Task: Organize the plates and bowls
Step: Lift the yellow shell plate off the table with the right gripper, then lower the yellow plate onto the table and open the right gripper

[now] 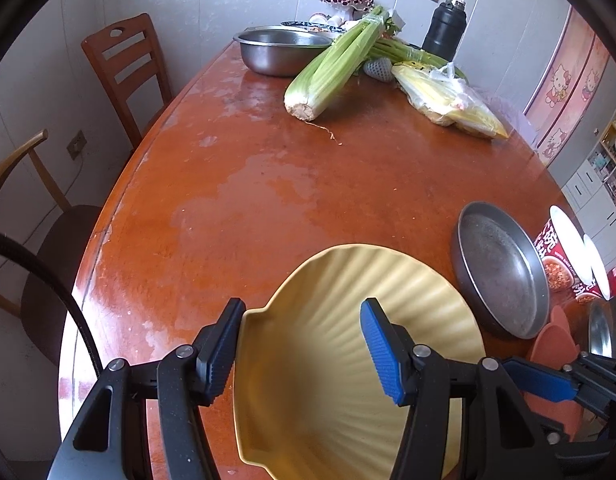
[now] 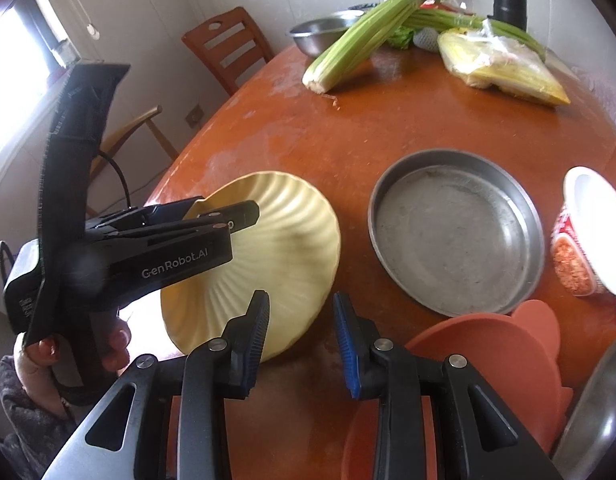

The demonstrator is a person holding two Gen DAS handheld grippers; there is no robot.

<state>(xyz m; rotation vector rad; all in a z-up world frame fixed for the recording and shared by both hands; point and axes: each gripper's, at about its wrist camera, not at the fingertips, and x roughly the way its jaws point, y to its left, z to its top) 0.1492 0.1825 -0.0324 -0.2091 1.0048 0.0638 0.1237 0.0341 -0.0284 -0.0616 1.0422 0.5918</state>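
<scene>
A yellow shell-shaped plate [image 1: 340, 344] [image 2: 283, 248] lies tilted near the table's front edge. My left gripper [image 1: 303, 344] [image 2: 223, 216] is open, with its fingers on either side of the plate's near rim. My right gripper [image 2: 301, 340] is open and empty, just right of the yellow plate's lower edge. A round steel pan [image 1: 504, 272] [image 2: 456, 232] sits to the right. An orange shell-shaped plate [image 2: 488, 344] [image 1: 556, 340] lies at the front right, beside my right gripper.
Red instant-noodle cups [image 1: 564, 256] [image 2: 588, 248] stand right of the steel pan. Celery [image 1: 340, 60], a steel bowl [image 1: 279, 48], a bag of corn [image 1: 448, 100] and a black flask [image 1: 446, 28] sit at the table's far end. Chairs [image 1: 123, 72] stand on the left.
</scene>
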